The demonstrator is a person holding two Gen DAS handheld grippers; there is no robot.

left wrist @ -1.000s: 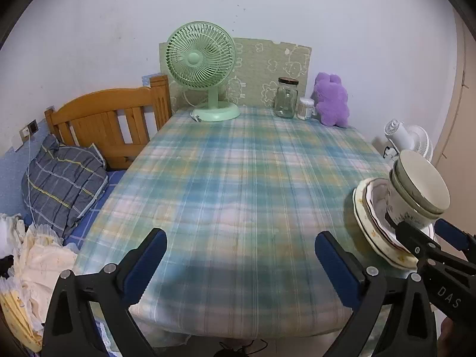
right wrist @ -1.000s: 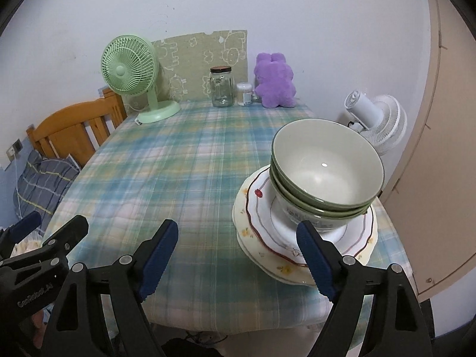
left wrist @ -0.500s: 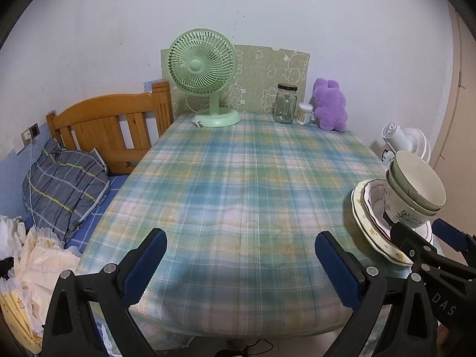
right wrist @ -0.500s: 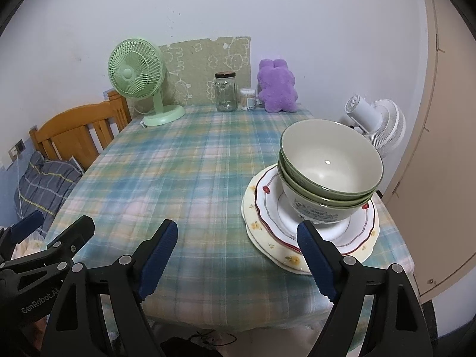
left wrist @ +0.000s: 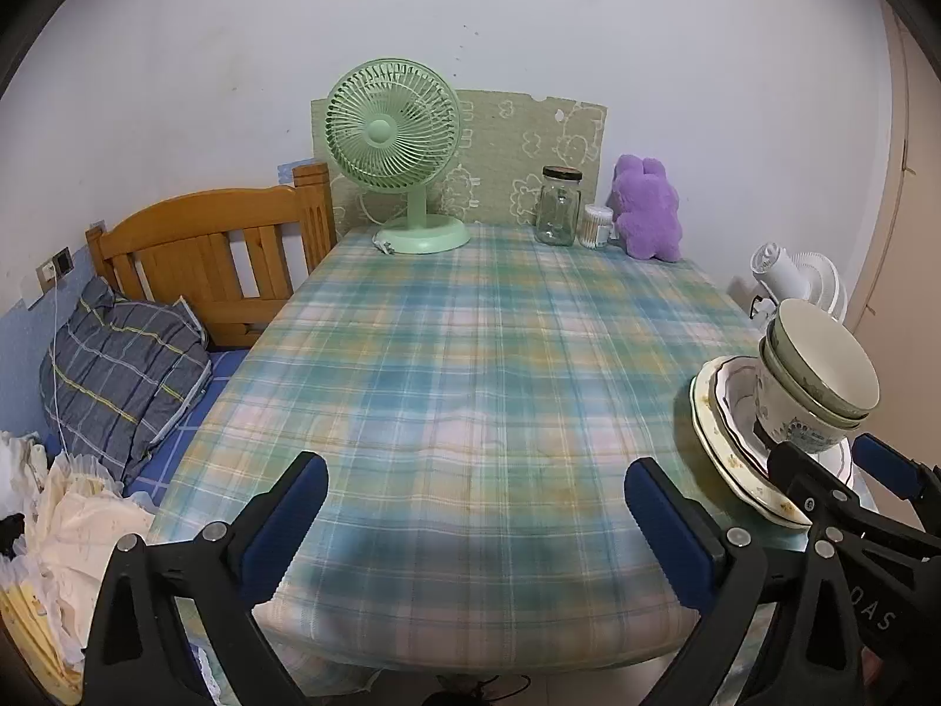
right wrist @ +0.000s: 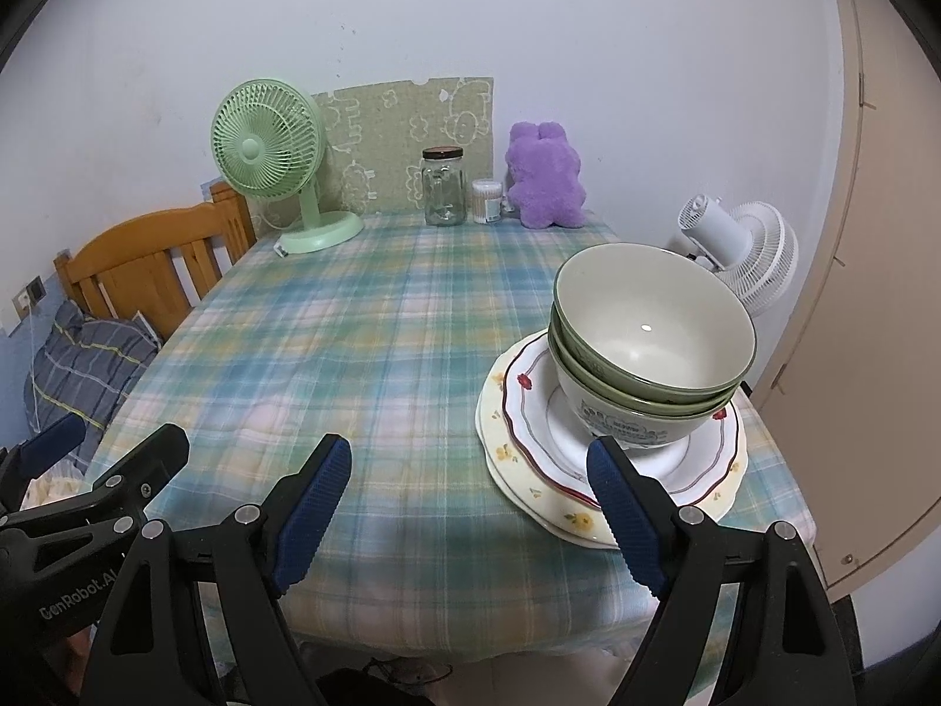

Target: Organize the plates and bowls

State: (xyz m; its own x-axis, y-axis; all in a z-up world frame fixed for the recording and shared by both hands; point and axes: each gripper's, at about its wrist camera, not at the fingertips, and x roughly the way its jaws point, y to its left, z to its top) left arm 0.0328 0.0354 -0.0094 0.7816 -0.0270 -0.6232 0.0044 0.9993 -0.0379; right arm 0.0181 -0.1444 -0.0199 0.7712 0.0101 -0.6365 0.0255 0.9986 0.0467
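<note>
Three nested green-rimmed bowls (right wrist: 653, 347) stand on a stack of plates (right wrist: 529, 470), a red-rimmed one over a yellow-flowered one, at the table's near right. The stack also shows in the left wrist view (left wrist: 729, 435), with the bowls (left wrist: 817, 376) on it. My right gripper (right wrist: 470, 506) is open and empty, held off the table's front edge, its right finger in front of the plates' near rim. My left gripper (left wrist: 476, 523) is open and empty, over the front edge at the left.
A plaid cloth covers the table (right wrist: 353, 353). At the back stand a green fan (right wrist: 264, 159), a glass jar (right wrist: 444, 185), a cotton-swab tub (right wrist: 487, 200) and a purple plush (right wrist: 544, 176). A wooden bed frame (left wrist: 212, 259) and pillow are left; a white fan (right wrist: 741, 253) is right.
Both grippers have drawn back from the table and risen a little, so the bowls and plates look farther away. Both stay open. Nothing on the table moved.
</note>
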